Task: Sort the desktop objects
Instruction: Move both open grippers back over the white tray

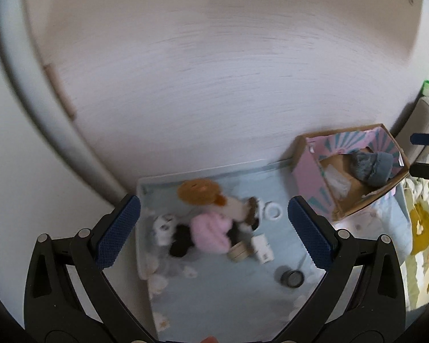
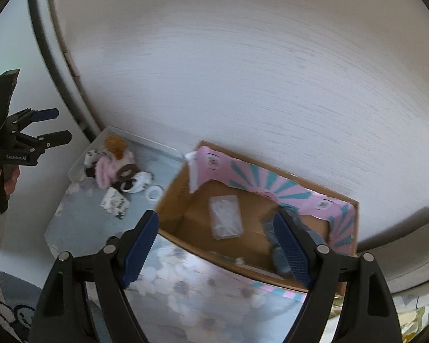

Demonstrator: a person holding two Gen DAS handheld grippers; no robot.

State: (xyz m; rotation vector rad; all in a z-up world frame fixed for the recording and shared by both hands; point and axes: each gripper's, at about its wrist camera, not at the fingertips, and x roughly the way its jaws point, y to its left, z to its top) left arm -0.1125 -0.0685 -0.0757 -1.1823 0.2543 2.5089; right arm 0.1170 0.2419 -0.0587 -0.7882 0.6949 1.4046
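Note:
My left gripper (image 1: 214,231) is open and empty, high above a heap of soft toys on a pale blue floral cloth (image 1: 231,300): a brown plush (image 1: 198,191), a pink plush (image 1: 211,231) and a white-grey plush (image 1: 163,228). Beside them lie a white ring (image 1: 272,211), a small white box (image 1: 261,247) and a black round lid (image 1: 292,278). My right gripper (image 2: 216,245) is open over the near wall of a pink-lined cardboard box (image 2: 340,214). Inside it lie a clear plastic bag (image 2: 226,217) and a grey-blue soft thing (image 2: 271,228), partly hidden by a finger.
A white wall rises right behind the cloth and box. In the right wrist view the left gripper (image 2: 61,124) hangs at the far left with a hand (image 2: 11,177) on its handle. The right gripper (image 1: 423,153) shows at the right edge of the left wrist view. Both pictures are motion-blurred.

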